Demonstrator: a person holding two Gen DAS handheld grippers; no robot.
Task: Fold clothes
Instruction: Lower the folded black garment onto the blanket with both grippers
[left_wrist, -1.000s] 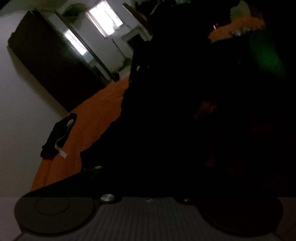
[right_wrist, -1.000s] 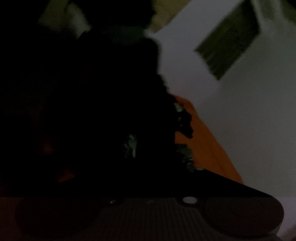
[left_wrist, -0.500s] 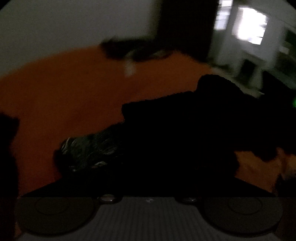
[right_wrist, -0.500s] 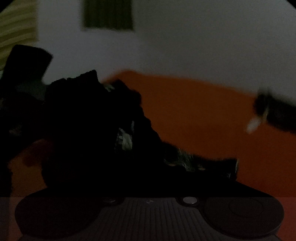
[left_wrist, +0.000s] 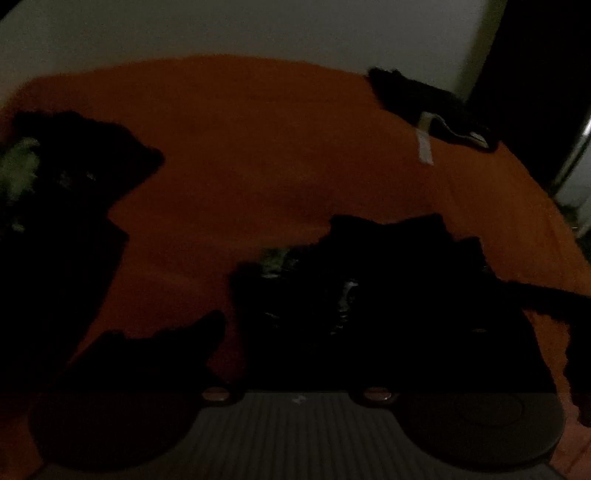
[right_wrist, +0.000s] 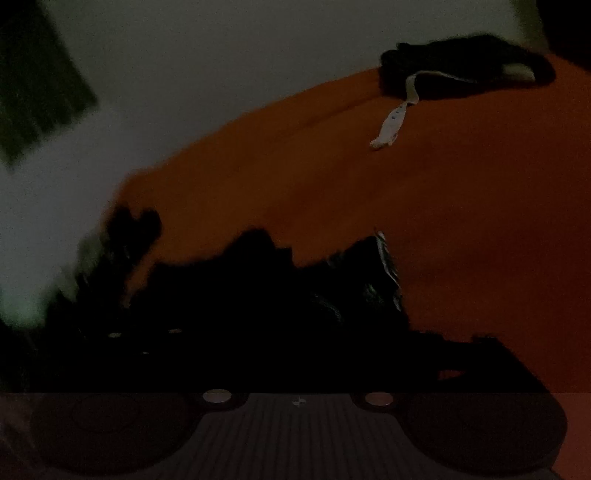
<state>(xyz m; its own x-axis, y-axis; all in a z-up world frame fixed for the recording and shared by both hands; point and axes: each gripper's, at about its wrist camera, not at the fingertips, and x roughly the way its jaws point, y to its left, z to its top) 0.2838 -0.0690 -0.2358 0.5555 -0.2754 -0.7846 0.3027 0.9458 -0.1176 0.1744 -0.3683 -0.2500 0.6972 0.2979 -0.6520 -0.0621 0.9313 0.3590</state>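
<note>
Dark garment (left_wrist: 388, 295) detail lost in gloom; left pile (left_wrist: 55, 203) cut off by edge.

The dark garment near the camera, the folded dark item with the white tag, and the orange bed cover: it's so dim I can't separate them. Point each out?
dark garment (left_wrist: 388, 295): left wrist view, its crumpled middle.
folded dark item (right_wrist: 461, 70): right wrist view, its top.
white tag (right_wrist: 391, 123): right wrist view, its hanging strip.
orange bed cover (left_wrist: 258, 147): left wrist view, bare middle.
</note>
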